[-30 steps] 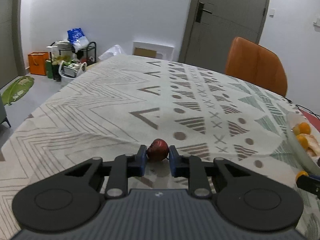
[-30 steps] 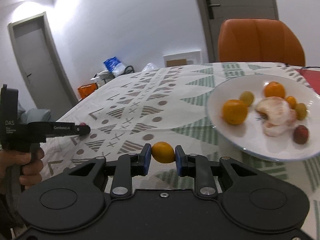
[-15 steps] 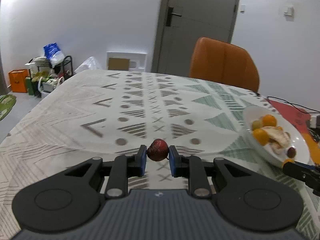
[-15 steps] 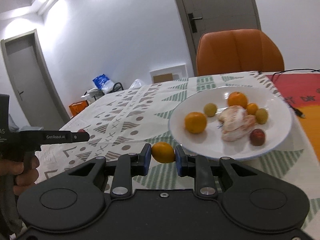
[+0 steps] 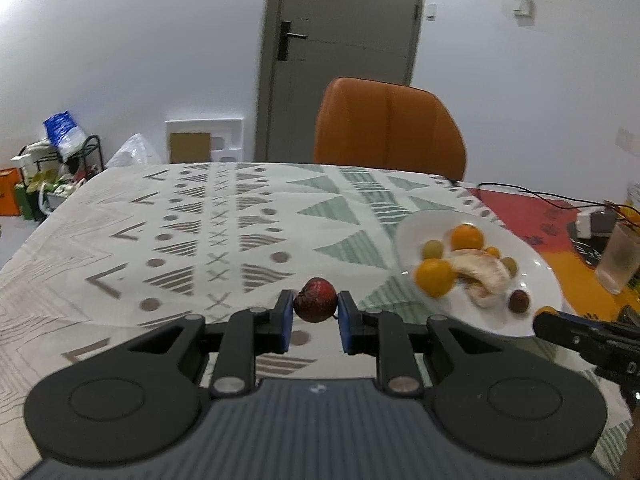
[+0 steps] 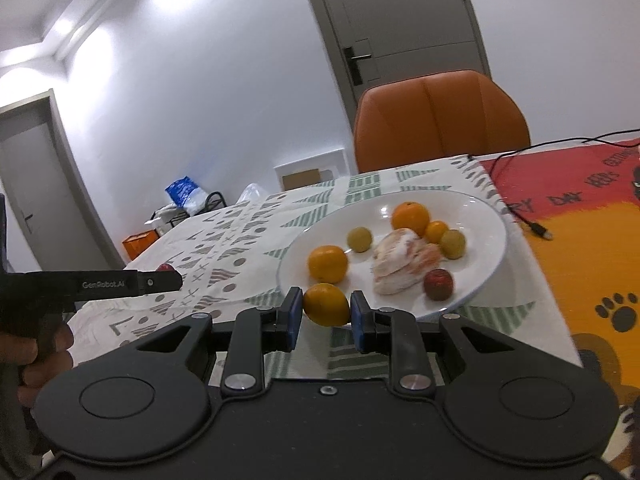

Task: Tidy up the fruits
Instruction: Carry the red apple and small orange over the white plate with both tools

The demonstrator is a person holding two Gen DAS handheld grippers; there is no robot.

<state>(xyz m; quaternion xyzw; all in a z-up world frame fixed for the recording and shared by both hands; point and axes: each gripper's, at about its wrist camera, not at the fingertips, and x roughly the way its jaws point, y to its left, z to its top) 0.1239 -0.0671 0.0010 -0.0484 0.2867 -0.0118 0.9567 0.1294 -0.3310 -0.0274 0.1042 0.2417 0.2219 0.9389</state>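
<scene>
Left wrist view first: the left gripper (image 5: 315, 316) has its two blue pads (image 5: 285, 320) pressed tight on a small dark red fruit (image 5: 316, 300). The fruit sits right at the tips, up off the patterned tablecloth (image 5: 200, 240). This gripper points a little down, over the cloth, with the white plate (image 5: 532, 276) off to its right. Past the table stands an orange chair (image 5: 388, 128).

Right wrist view: the right gripper (image 6: 326, 316) squeezes a small orange fruit (image 6: 326, 305) between its blue pads (image 6: 292, 318). It tips down a bit too, and the fruit hangs just at the near rim of the plate (image 6: 480, 216). On the plate lie two oranges, two greenish fruits, a tiny orange one, a dark red one and a peeled fruit (image 6: 404, 260). To the left, the other gripper reaches in from the side, held by a hand (image 6: 40, 360) wrapped around its black grip. A red and orange mat (image 6: 580, 240) lies to the right of the plate.
</scene>
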